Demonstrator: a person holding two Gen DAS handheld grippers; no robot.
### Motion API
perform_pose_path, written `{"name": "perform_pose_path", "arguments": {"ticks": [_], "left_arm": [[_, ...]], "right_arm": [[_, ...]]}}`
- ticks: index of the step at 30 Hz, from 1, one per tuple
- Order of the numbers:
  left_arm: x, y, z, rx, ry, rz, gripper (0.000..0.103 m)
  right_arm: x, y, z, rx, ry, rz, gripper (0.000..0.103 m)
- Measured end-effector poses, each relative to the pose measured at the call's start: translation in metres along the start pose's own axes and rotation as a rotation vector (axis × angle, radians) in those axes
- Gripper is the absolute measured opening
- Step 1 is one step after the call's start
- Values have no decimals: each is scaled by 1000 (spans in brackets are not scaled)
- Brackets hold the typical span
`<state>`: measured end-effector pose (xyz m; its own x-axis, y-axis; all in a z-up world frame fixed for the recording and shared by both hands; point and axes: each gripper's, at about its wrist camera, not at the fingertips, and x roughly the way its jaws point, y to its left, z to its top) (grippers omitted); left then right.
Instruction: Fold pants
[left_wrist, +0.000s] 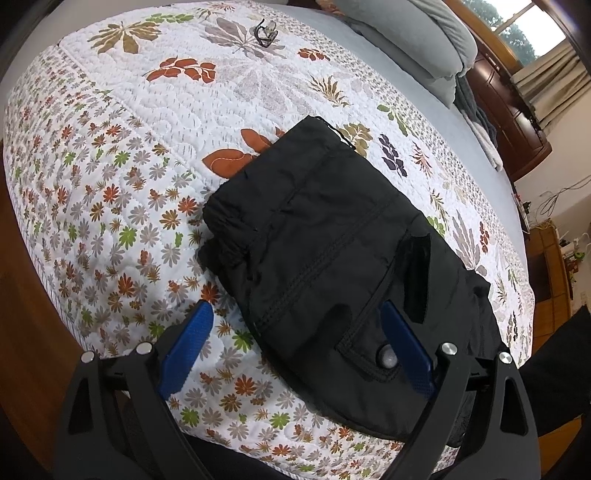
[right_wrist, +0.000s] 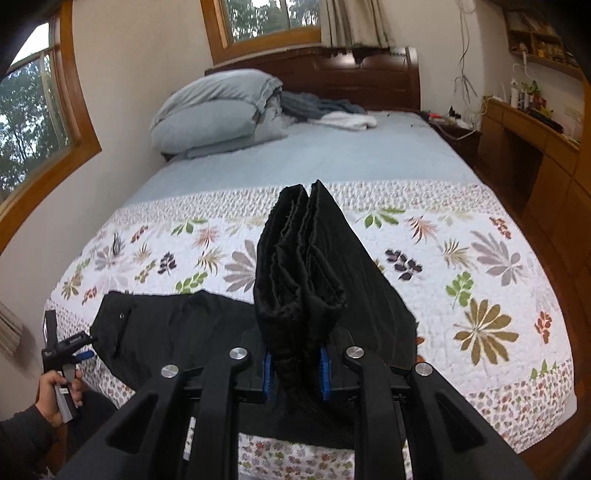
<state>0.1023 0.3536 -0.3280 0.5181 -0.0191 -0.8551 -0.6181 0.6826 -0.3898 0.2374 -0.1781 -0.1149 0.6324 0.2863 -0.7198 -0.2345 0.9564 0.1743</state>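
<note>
Black pants (left_wrist: 325, 236) lie partly folded on the floral quilt (left_wrist: 110, 155), a buttoned pocket near the front. My left gripper (left_wrist: 295, 321) is open above the waist end, one blue finger (left_wrist: 192, 332) over the quilt, the other over the fabric. It also shows at the far left of the right wrist view (right_wrist: 83, 350). My right gripper (right_wrist: 295, 373) is shut on the bunched leg ends of the pants (right_wrist: 299, 280) and holds them lifted above the rest of the pants (right_wrist: 166, 332).
A black hair clip (left_wrist: 266, 31) lies on the far quilt. Grey pillows (right_wrist: 218, 110) and blankets are at the headboard (right_wrist: 354, 77). A wooden desk and shelves (right_wrist: 532, 136) stand to the right. Wooden floor surrounds the bed.
</note>
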Motion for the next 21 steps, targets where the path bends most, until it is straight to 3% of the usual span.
{"name": "perform_pose_path", "arguments": {"ticks": [21], "left_arm": [[2, 3, 1, -5, -1, -8, 92]], "right_arm": [[38, 41, -9, -102, 75, 15, 19]]}}
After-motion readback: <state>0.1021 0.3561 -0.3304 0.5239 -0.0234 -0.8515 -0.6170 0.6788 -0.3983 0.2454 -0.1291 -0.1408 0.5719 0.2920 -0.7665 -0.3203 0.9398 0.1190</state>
